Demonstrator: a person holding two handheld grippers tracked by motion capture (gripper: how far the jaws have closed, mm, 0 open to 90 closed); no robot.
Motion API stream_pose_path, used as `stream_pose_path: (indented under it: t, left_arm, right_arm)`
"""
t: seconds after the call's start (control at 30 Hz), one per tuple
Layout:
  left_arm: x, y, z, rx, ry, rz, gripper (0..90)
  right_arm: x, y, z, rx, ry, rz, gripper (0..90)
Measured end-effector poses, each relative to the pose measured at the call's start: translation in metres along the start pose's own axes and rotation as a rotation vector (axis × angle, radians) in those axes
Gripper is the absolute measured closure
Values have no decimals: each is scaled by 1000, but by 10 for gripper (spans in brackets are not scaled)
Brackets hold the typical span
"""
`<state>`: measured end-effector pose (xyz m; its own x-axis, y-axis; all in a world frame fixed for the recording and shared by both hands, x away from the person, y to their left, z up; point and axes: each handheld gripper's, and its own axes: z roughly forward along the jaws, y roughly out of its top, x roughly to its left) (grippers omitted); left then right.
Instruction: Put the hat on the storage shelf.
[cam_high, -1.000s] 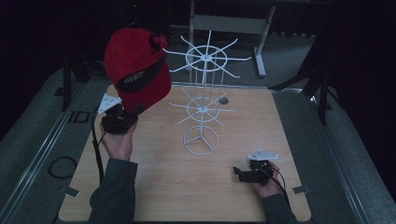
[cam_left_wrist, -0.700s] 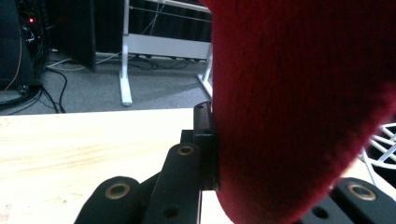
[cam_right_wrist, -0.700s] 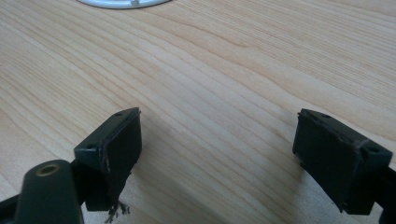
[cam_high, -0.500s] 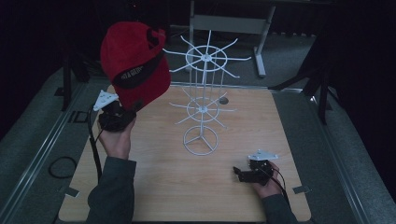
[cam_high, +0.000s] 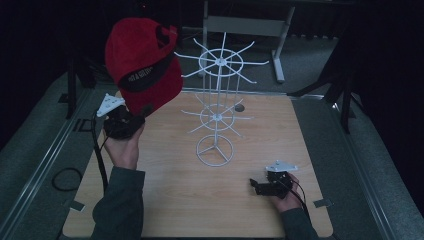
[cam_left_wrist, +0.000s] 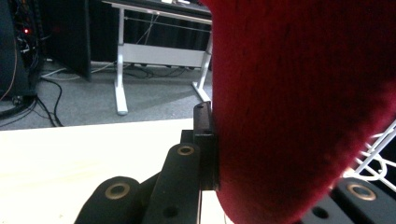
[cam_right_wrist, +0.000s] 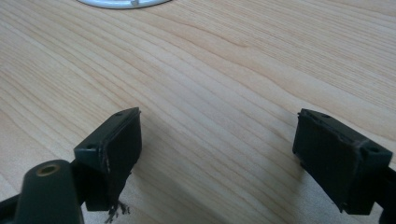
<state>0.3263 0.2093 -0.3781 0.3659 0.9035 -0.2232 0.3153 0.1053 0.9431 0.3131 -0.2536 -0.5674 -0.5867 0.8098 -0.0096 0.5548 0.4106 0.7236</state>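
Red cap (cam_high: 142, 62), clamped by its brim in the left gripper (cam_high: 131, 116), held aloft beside the white wire rack (cam_high: 216, 107); hanging it on a prong probably comes next. Right gripper (cam_high: 259, 187) rests on the tabletop (cam_high: 260, 135), jaws spread, empty.

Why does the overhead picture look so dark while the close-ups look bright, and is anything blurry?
High view: dim, black surroundings, only the table lit. Left gripper view: the red cap looms close and soft, its edge fuzzy. Right gripper view: brightly lit wood grain, sharp, with the open right gripper casting soft shadows.
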Motion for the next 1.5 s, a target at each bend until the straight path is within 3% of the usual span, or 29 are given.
stream_pose_path:
  t: [0.53,1.5]
  left_arm:
    - [-7,2,-11,-31,-28,23,859]
    - [-13,-8,-21,-25,-66,46,858]
  right_arm:
    - [0,0,0,0,0,0,153]
    - [0,0,0,0,0,0,153]
